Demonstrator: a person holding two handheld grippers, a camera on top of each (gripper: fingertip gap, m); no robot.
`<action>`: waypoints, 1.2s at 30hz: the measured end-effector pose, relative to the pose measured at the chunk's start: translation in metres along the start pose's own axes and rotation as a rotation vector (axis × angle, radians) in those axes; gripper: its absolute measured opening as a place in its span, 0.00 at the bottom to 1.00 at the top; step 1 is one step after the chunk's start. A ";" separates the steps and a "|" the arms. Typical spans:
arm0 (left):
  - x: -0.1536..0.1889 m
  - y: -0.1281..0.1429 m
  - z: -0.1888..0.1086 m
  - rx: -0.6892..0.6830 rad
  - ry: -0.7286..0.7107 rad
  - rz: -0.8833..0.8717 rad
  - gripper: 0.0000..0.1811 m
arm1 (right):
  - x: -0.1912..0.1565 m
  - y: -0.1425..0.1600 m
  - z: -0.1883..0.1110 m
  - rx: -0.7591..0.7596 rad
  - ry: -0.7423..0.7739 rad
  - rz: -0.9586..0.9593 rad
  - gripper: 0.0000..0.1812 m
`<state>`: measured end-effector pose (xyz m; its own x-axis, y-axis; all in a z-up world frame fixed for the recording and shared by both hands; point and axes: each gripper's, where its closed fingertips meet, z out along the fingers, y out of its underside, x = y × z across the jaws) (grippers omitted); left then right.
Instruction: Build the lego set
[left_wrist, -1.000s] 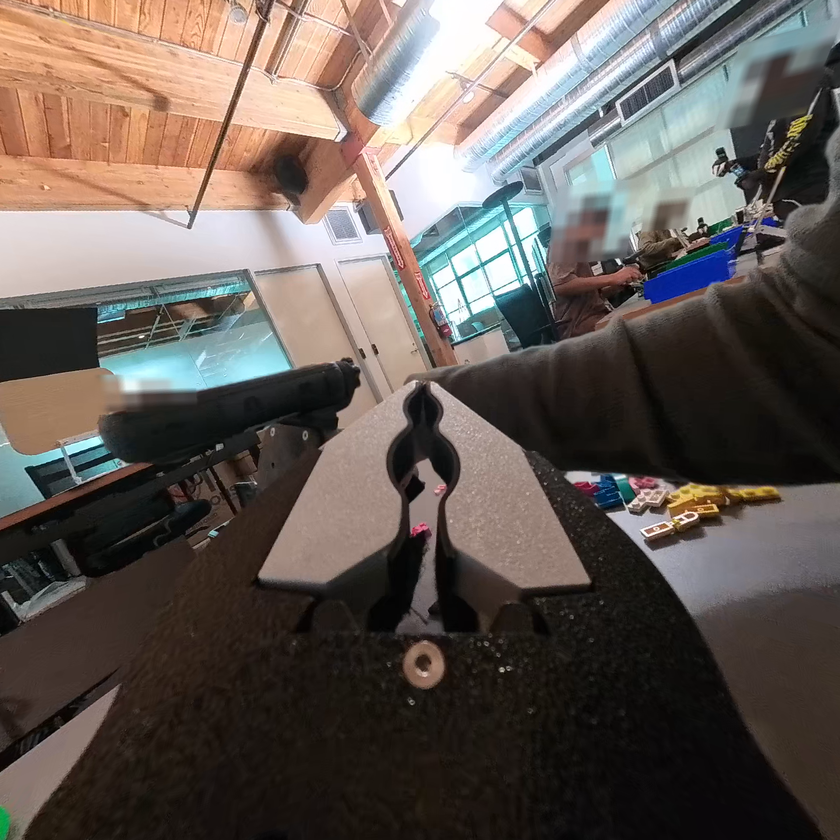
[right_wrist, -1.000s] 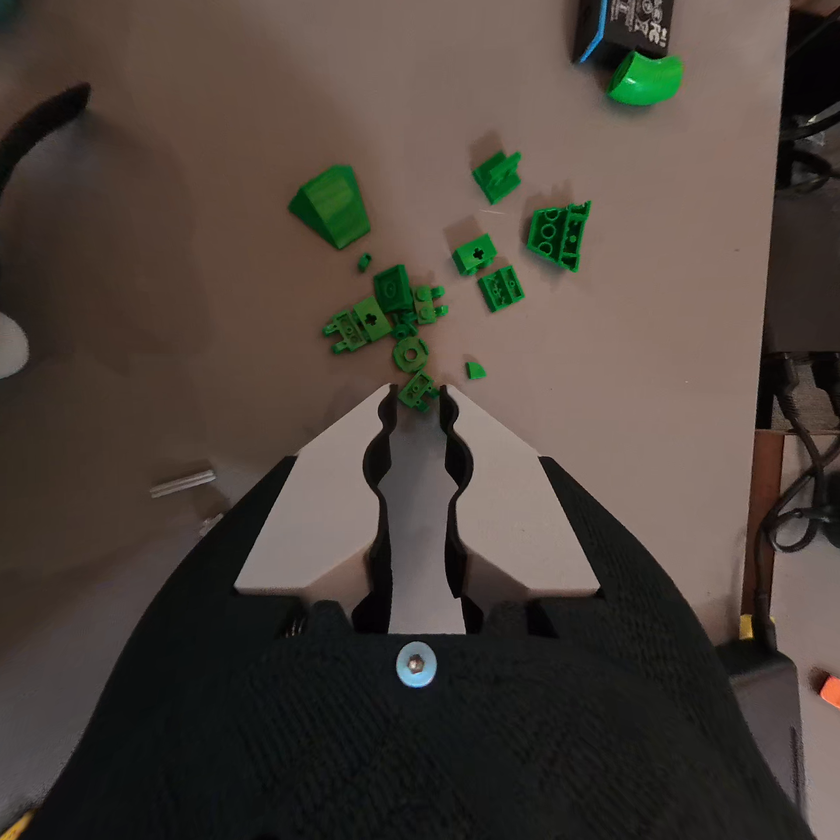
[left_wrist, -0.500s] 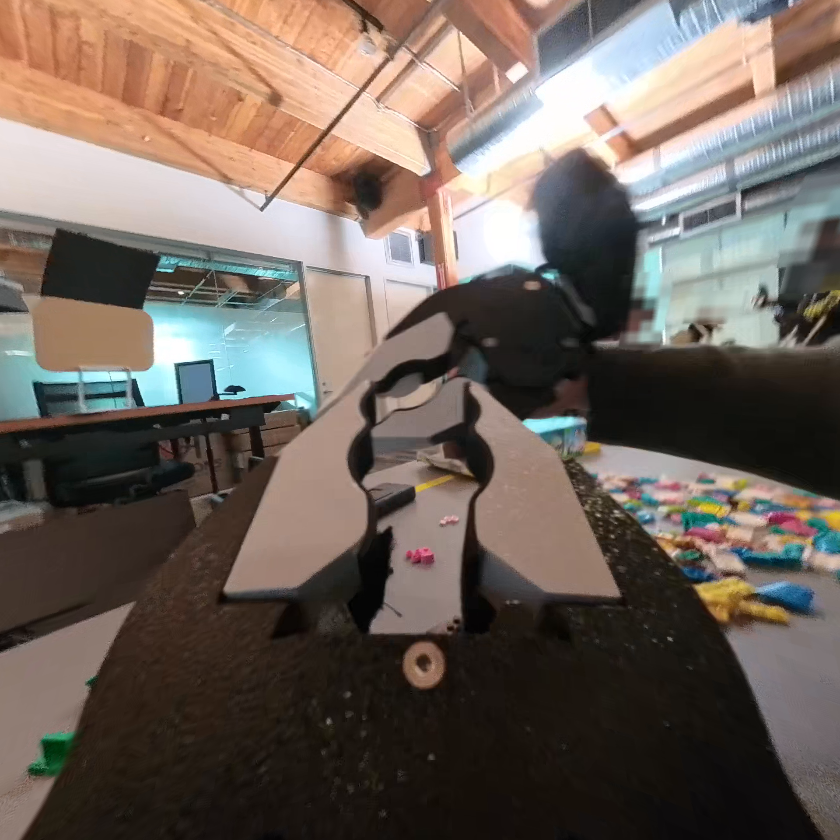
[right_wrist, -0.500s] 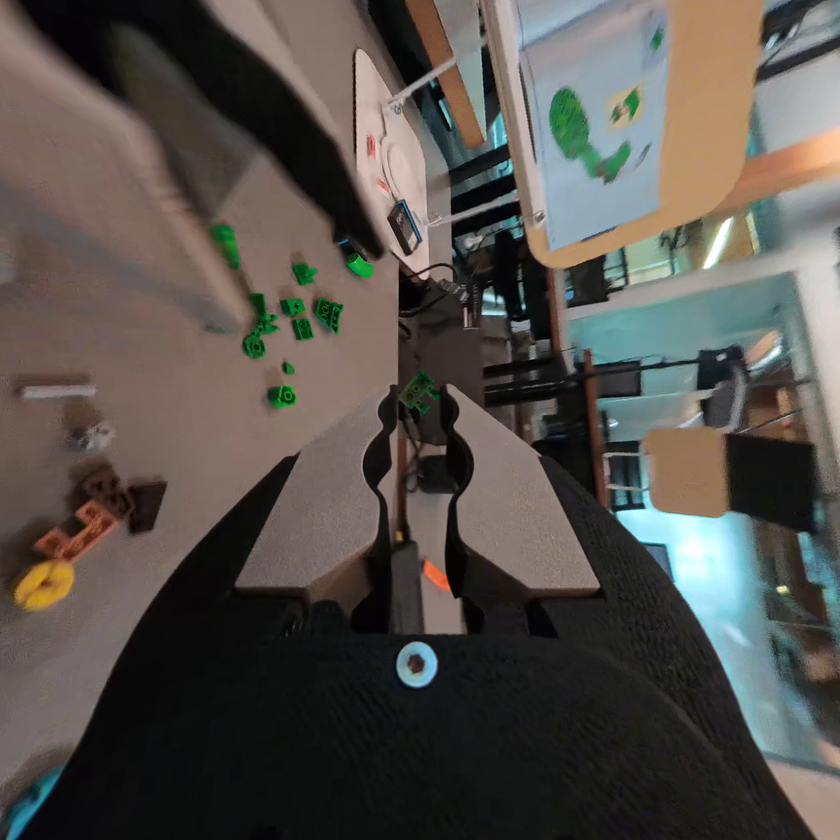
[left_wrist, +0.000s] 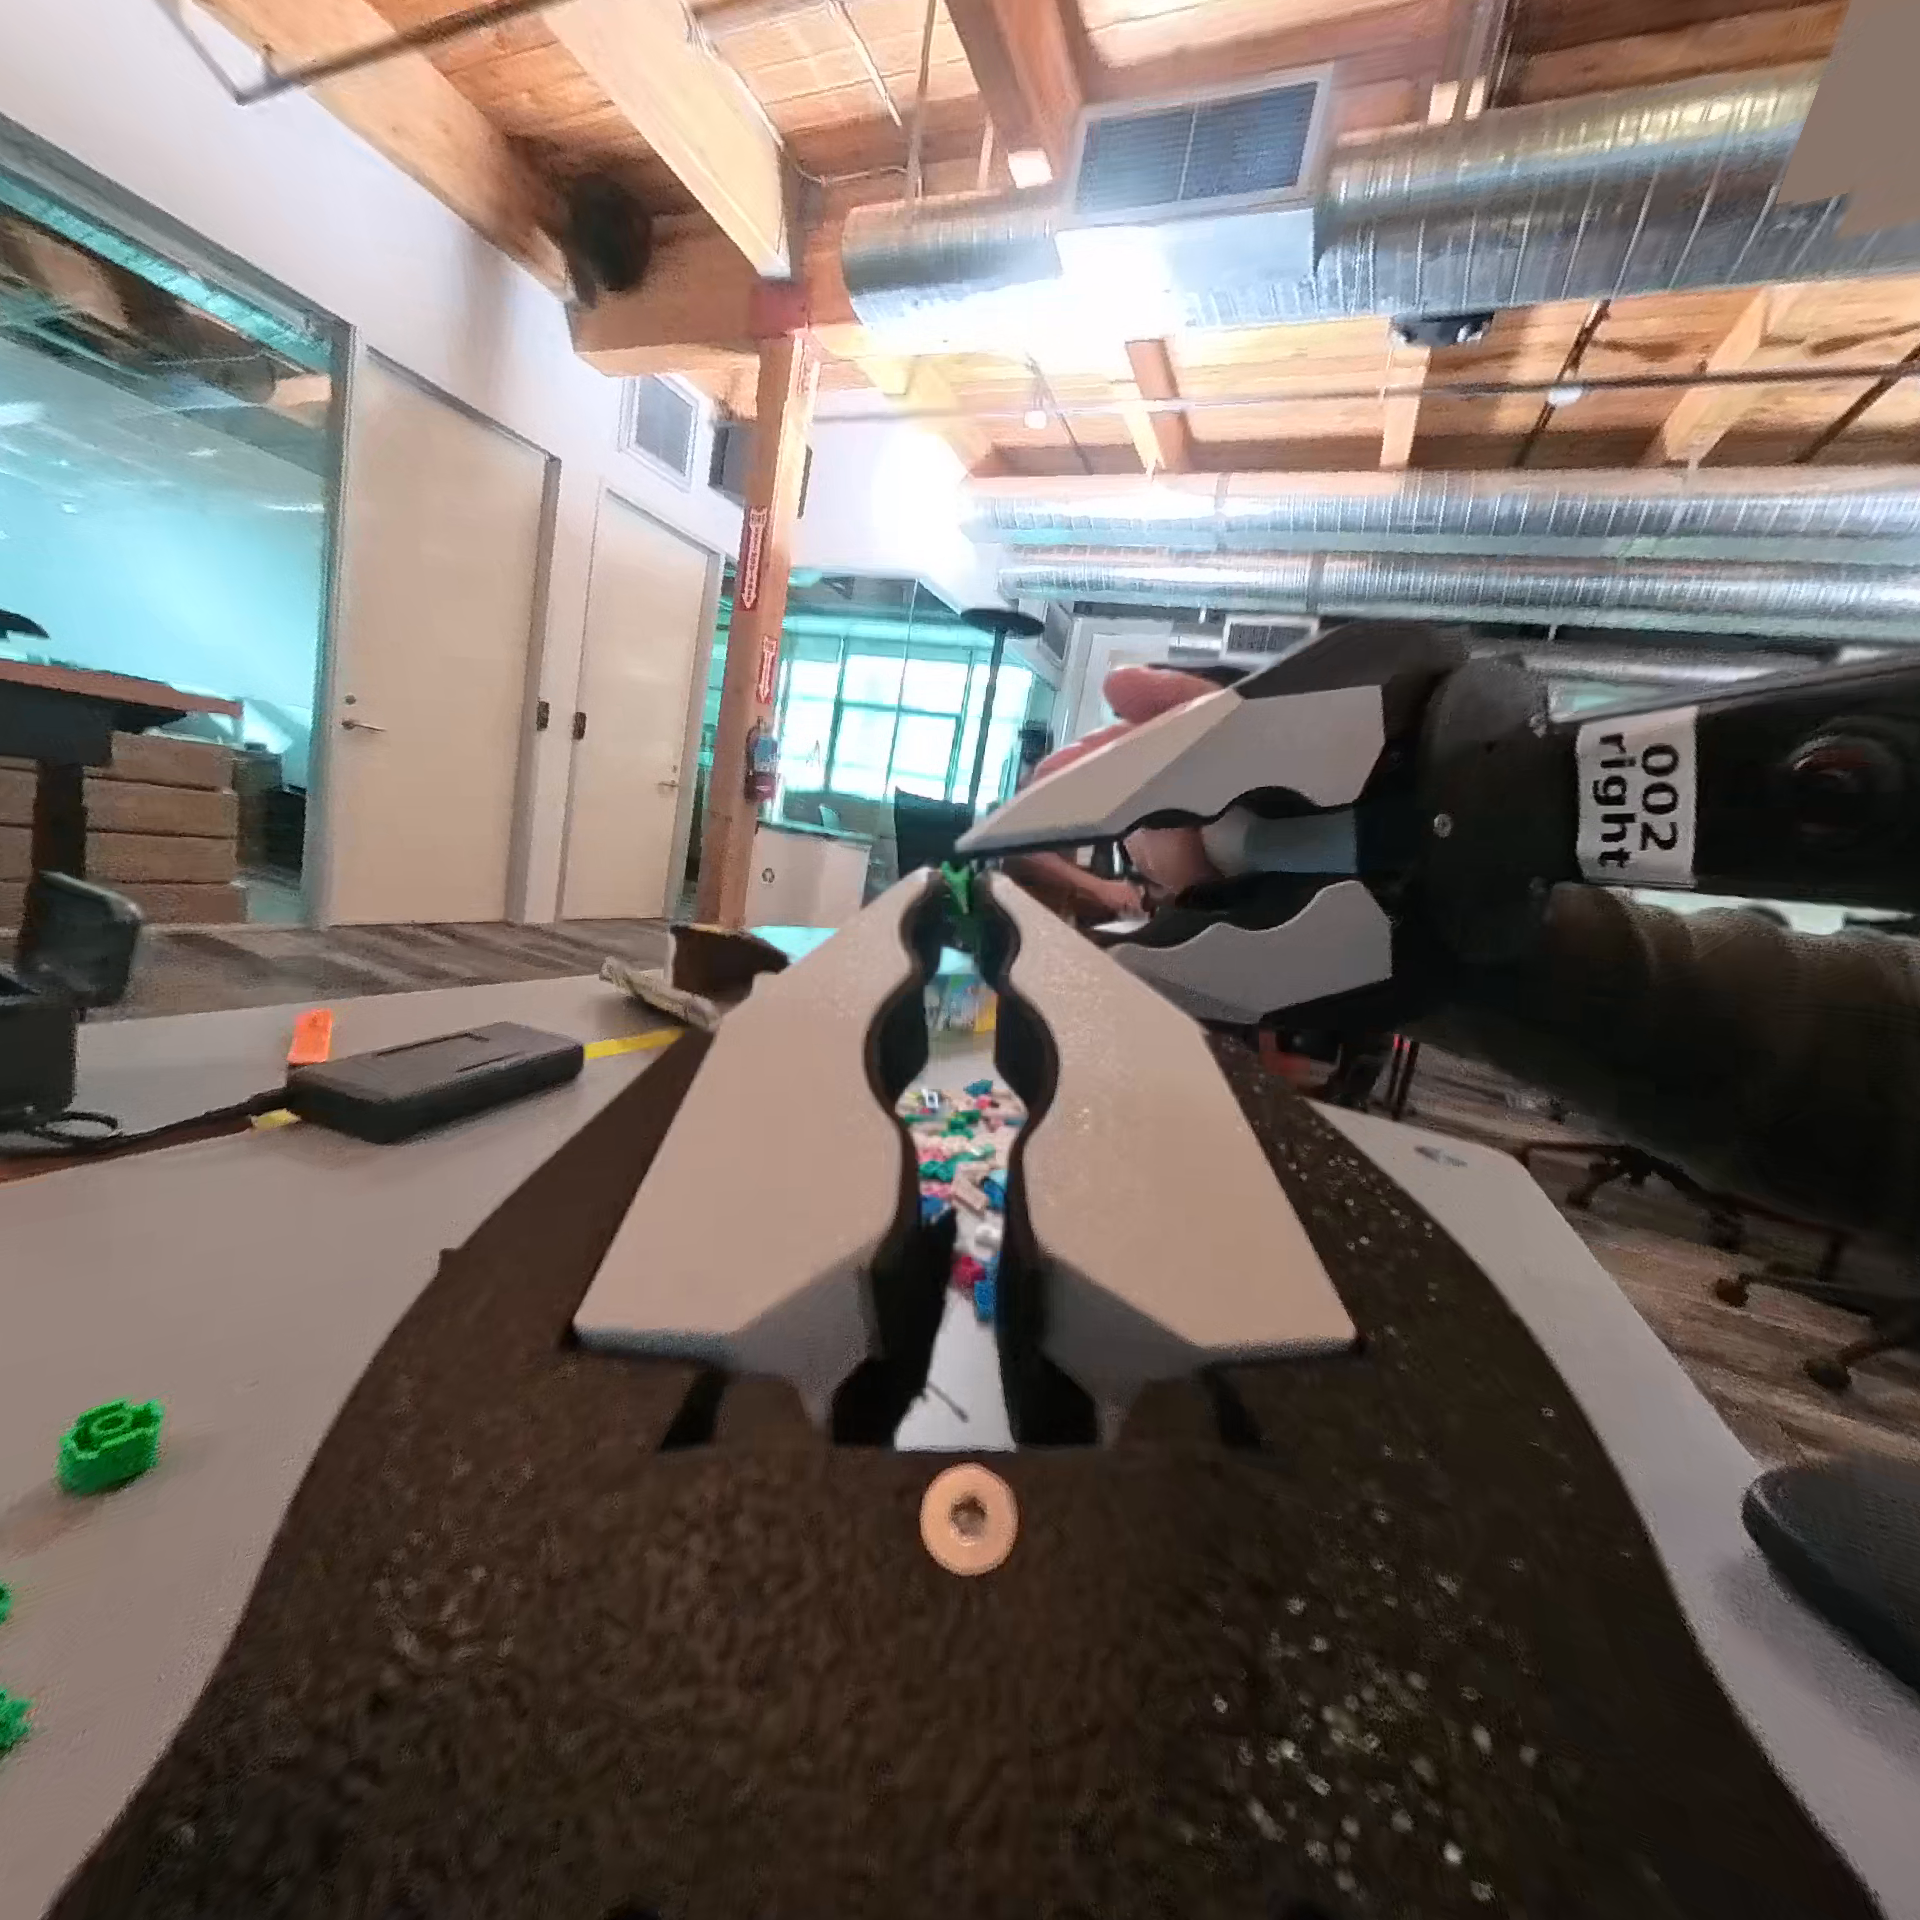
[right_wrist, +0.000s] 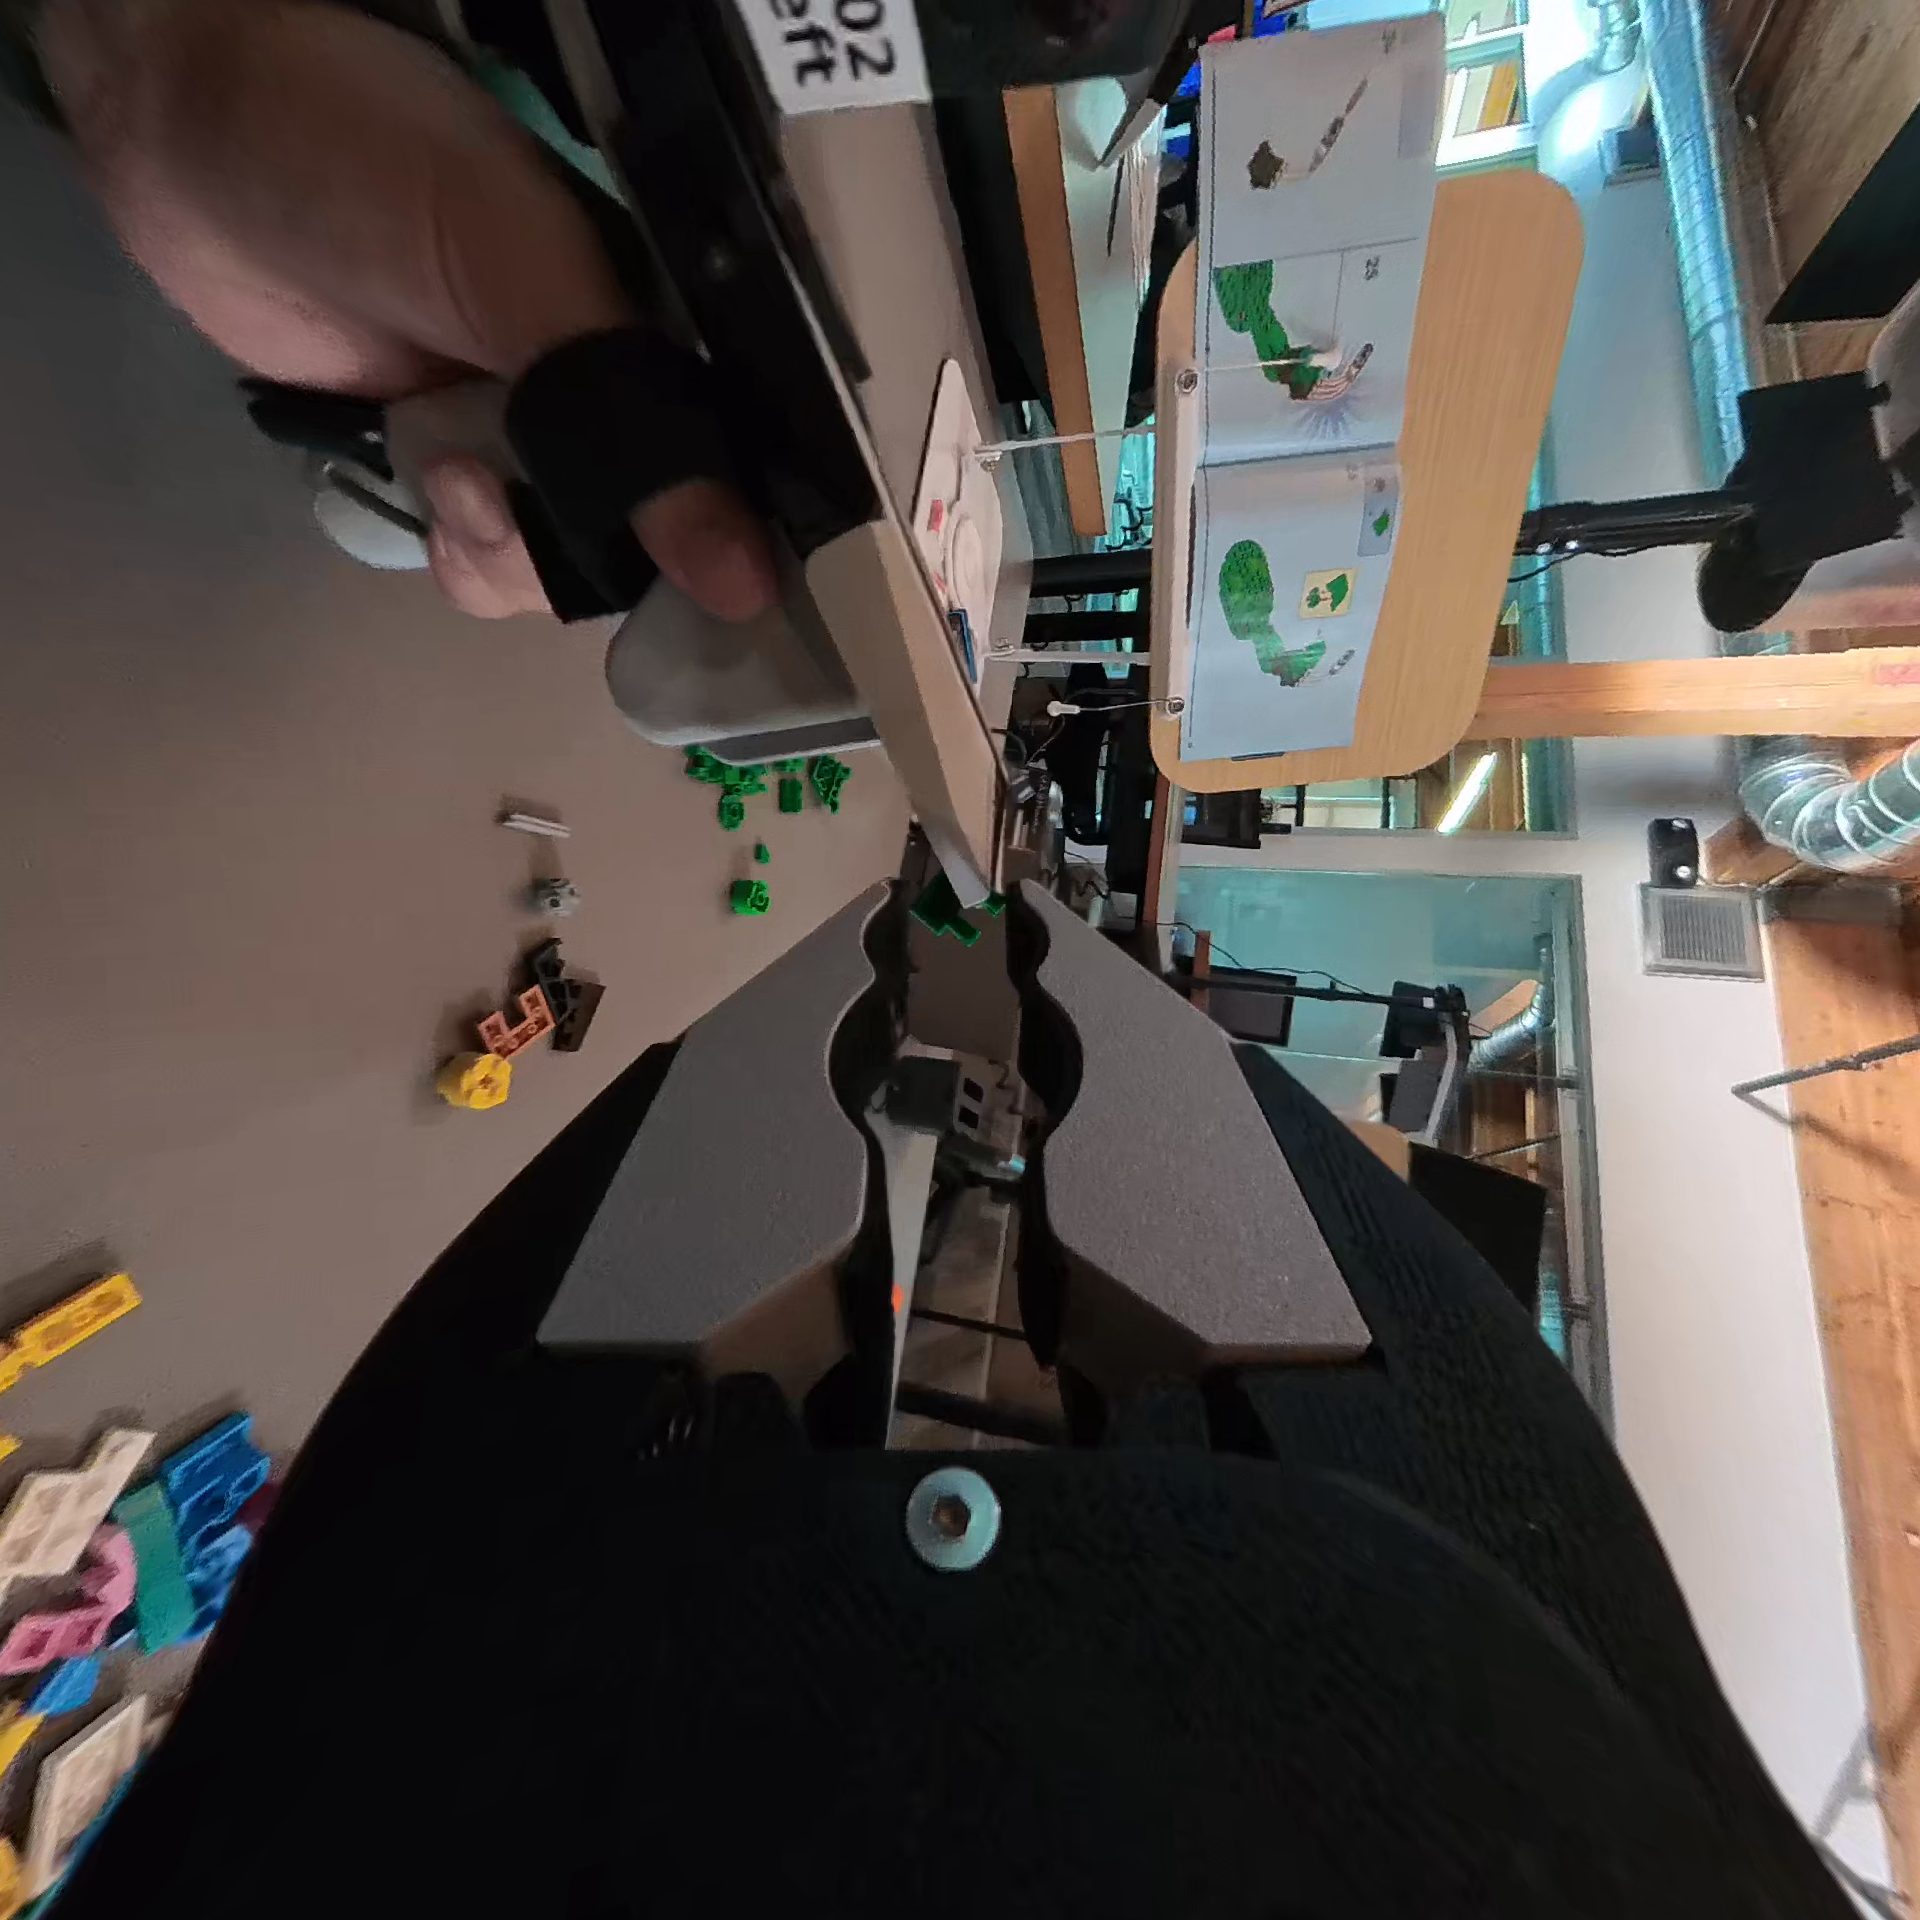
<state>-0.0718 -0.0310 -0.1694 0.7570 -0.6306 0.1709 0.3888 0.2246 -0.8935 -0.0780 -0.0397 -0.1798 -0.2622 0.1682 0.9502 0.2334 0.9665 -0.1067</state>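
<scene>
Between textured grey fingertips (left_wrist: 1013, 914), seemingly studded green piece (left_wrist: 961, 896)

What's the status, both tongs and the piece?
Right tongs shut on green lego piece, held up off the table. Left tongs meeting it tip to tip, grip unclear. Nothing in the way.

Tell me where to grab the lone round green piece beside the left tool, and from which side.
Pinch the round green piece across its curved sides, coming straight down from above. It seems to sit flat on the table, top up, with nothing touching it, so any opposite sides are open.
</scene>
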 end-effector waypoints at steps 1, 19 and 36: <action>0.003 0.003 0.000 -0.030 0.010 -0.006 0.01 | -0.002 0.000 -0.002 0.001 -0.006 0.011 0.10; -0.013 0.130 -0.106 -1.035 0.264 1.253 0.02 | -0.062 0.009 -0.011 0.053 -0.163 0.882 0.09; -0.002 0.074 -0.075 -0.777 0.069 0.191 0.45 | -0.050 0.016 -0.003 0.041 -0.098 1.000 0.15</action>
<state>-0.0839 -0.0683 -0.2673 0.7295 -0.6838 -0.0178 -0.2406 -0.2321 -0.9425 -0.0583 -0.0334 -0.2281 -0.0396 0.9197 0.3907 0.3567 0.3783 -0.8542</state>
